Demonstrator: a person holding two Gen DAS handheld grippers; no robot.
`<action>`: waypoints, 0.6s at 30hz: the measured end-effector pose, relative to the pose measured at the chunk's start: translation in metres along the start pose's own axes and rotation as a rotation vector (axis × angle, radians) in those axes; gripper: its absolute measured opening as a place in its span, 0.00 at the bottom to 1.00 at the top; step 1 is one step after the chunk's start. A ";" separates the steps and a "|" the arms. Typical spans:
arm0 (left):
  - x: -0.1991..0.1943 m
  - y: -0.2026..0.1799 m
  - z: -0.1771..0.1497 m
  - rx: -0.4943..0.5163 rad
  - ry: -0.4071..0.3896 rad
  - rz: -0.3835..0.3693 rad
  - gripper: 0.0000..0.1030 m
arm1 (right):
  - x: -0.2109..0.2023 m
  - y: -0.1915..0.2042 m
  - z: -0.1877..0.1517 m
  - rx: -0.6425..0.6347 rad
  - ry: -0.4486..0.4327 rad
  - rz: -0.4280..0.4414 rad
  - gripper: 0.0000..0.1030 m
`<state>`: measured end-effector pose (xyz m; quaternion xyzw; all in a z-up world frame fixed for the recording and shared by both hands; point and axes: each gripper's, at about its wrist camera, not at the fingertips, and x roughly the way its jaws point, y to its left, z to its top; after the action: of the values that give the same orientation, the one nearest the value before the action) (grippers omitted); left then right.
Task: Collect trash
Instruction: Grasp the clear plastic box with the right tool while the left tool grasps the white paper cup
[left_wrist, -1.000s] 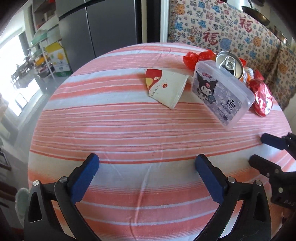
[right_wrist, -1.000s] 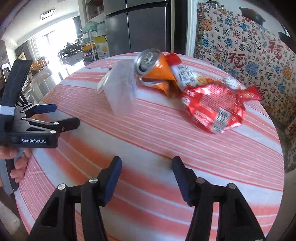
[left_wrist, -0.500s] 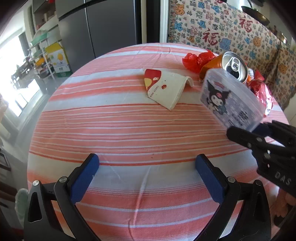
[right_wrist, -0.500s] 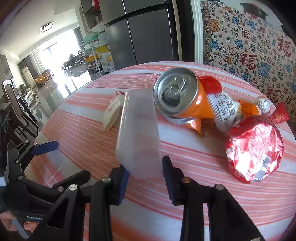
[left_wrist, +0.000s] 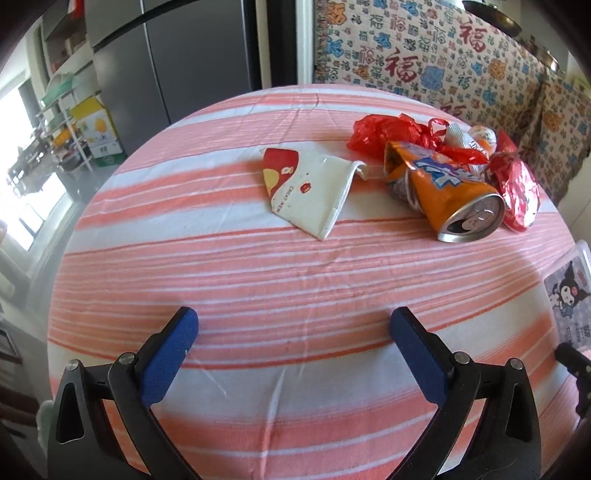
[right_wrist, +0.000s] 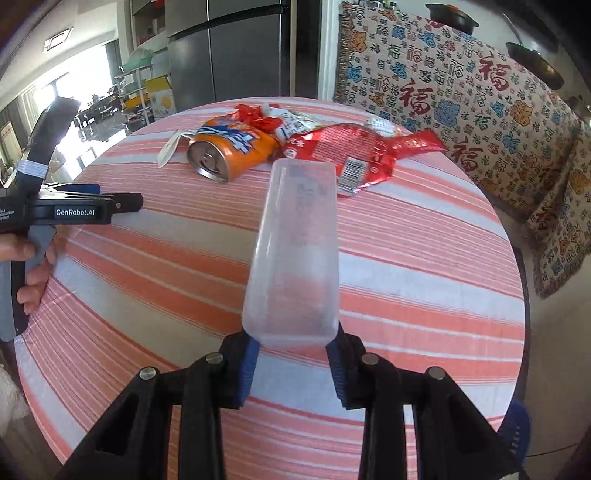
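Left wrist view: my left gripper (left_wrist: 293, 332) gapes wide, empty, over the striped tablecloth (left_wrist: 240, 280); far right lies an orange can (left_wrist: 456, 195) beside a paper wrapper (left_wrist: 314, 188) reading "GREAT NEW".

Right wrist view: my right gripper (right_wrist: 293, 350) clamps the translucent plastic box (right_wrist: 295, 251); "GenRobot.AI" marks the other tool at left.

cloth (left_wrist: 258, 266): striped orange-white | can (left_wrist: 448, 192): orange, blue lettering | wrappers (left_wrist: 519, 192): red | box (right_wrist: 295, 251): frosted clear | pads (left_wrist: 168, 354): blue

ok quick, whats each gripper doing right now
left gripper: open, holding nothing.
right gripper: shut on the clear plastic box.
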<state>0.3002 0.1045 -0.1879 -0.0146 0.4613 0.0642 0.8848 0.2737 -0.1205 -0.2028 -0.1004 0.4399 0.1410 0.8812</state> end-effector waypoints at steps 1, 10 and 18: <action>0.003 -0.003 0.005 0.015 0.003 -0.007 1.00 | -0.001 -0.003 -0.001 0.009 0.001 -0.003 0.33; 0.026 -0.033 0.053 0.204 -0.093 0.134 0.91 | 0.002 -0.010 -0.001 0.029 -0.006 -0.002 0.33; -0.008 -0.021 0.029 0.192 -0.153 0.094 0.05 | 0.003 -0.013 0.002 0.032 -0.002 0.009 0.33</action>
<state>0.3224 0.0855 -0.1654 0.0968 0.3967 0.0619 0.9107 0.2810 -0.1318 -0.2035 -0.0843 0.4416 0.1379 0.8825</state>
